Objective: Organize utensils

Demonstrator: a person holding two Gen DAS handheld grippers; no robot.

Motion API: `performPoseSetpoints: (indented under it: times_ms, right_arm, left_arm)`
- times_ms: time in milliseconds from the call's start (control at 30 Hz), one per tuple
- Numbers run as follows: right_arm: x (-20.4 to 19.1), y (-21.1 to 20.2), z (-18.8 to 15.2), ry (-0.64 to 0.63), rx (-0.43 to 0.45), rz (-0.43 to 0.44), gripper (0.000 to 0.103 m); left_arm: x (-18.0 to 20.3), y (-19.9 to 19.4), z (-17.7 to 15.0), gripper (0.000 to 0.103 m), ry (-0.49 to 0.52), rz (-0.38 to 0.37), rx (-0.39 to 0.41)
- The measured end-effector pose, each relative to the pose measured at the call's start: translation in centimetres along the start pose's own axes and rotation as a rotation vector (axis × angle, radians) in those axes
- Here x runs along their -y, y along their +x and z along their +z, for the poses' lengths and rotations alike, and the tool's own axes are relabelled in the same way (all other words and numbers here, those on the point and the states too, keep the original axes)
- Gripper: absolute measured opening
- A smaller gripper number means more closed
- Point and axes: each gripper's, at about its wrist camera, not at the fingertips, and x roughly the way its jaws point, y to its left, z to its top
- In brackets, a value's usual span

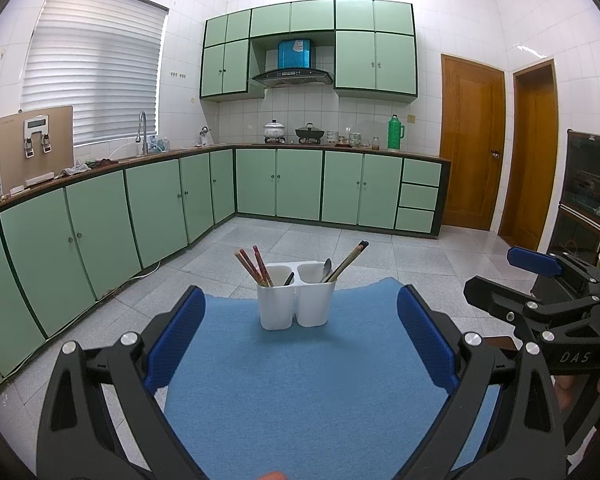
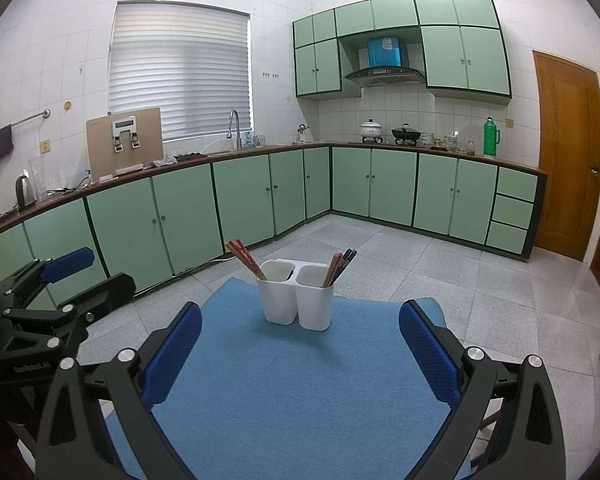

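A white two-compartment utensil holder (image 1: 295,300) (image 2: 298,300) stands upright at the far end of a blue mat (image 1: 300,380) (image 2: 292,392). Red chopsticks (image 1: 254,266) (image 2: 244,258) lean in its left cup with a dark utensil handle. Dark chopsticks (image 1: 348,259) (image 2: 340,266) and a spoon (image 1: 326,269) stand in the right cup. My left gripper (image 1: 296,340) is open and empty, short of the holder. My right gripper (image 2: 300,352) is open and empty, also short of it. Each gripper shows at the side of the other's view.
The mat lies on a small surface above a grey tiled floor (image 2: 480,280). Green cabinets (image 1: 148,208) run along the left and back walls under a counter with pots and a green flask (image 1: 396,132). Wooden doors (image 1: 470,140) are at the right.
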Motion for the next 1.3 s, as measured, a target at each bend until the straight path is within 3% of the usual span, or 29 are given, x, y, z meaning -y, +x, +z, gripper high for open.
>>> performPoseSetpoints:
  times_ms: [1300]
  right_arm:
    - [0.07, 0.79, -0.46, -0.01, -0.017, -0.001, 0.097]
  left_arm:
    - [0.35, -0.1, -0.53, 0.094, -0.009, -0.003, -0.004]
